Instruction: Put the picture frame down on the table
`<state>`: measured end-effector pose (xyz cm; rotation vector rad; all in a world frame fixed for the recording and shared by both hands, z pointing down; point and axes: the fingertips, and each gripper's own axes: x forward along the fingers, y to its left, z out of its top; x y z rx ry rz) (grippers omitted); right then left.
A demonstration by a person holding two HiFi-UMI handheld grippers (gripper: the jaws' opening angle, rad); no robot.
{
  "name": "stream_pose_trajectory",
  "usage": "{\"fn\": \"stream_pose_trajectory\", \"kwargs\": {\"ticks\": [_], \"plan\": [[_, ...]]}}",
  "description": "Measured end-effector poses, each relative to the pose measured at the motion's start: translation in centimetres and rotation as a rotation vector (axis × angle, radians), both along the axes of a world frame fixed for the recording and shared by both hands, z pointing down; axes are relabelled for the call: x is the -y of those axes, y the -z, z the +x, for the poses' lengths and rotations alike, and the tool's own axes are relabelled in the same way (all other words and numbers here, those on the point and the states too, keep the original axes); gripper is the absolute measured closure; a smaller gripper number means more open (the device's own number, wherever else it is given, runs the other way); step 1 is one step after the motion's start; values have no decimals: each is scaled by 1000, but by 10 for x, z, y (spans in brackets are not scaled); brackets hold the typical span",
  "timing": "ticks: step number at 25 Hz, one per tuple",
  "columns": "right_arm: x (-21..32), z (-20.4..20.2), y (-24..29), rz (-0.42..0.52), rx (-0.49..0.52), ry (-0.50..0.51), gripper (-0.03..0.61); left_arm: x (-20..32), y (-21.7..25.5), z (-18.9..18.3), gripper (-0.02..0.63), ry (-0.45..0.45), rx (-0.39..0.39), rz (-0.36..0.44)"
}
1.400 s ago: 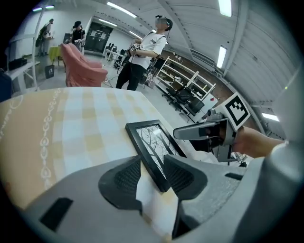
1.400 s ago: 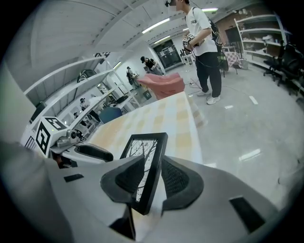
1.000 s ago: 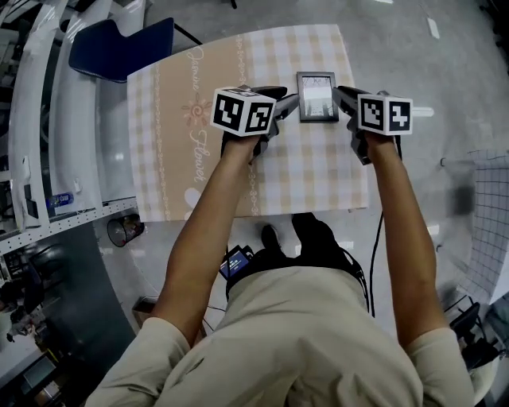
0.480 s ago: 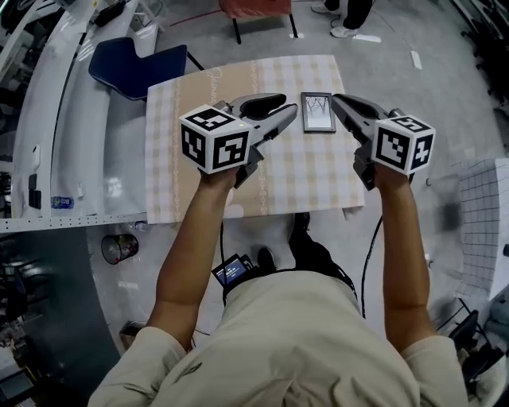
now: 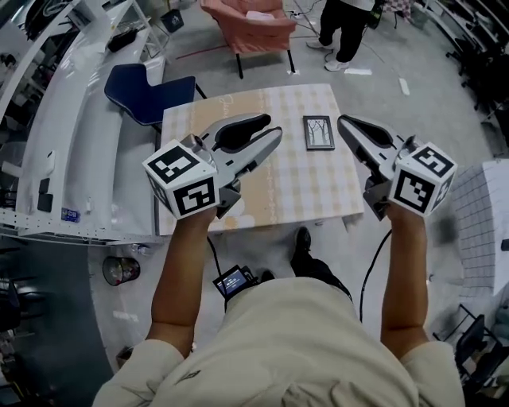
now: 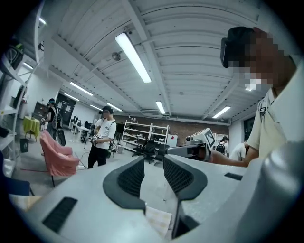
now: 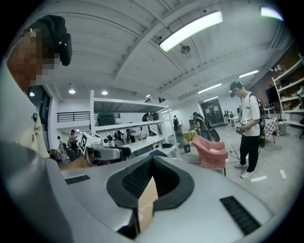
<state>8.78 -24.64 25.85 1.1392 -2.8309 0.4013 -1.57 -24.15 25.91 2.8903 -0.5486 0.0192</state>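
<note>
The dark picture frame (image 5: 318,132) lies flat on the checkered table (image 5: 302,179), near its far right side. Both grippers are raised well above the table and hold nothing. My left gripper (image 5: 275,133) hangs to the left of the frame. In the left gripper view the left gripper (image 6: 153,163) is open by a narrow gap, through which only the room shows. My right gripper (image 5: 342,121) hangs to the right of the frame. In the right gripper view the right gripper (image 7: 152,159) has its pads meeting, so it is shut and empty.
A blue chair (image 5: 147,91) stands beyond the table's left corner, and a pink armchair (image 5: 254,20) farther back. A person (image 5: 350,24) stands behind the table. White shelving (image 5: 48,159) runs along the left, with a bin (image 5: 119,270) on the floor.
Both grippers have risen and drawn back from the frame, towards the head camera. The frame stays flat on the table. The view now takes in more of the room.
</note>
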Motion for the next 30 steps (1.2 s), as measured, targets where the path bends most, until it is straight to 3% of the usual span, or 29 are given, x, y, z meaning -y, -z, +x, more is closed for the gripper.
{"fn": "stream_pose_trajectory", "kwargs": {"ticks": [9, 15, 18, 30], "plan": [[-93, -37, 60, 156, -52, 65, 577, -91, 57, -35, 492, -79, -50, 188], [-139, -50, 84, 209, -53, 60, 577, -140, 77, -53, 509, -90, -51, 272], [-155, -52, 88, 217, -52, 53, 577, -157, 83, -60, 592, -89, -48, 309], [-192, -51, 88, 212, -47, 31, 577, -192, 81, -80, 609, -100, -39, 293]]}}
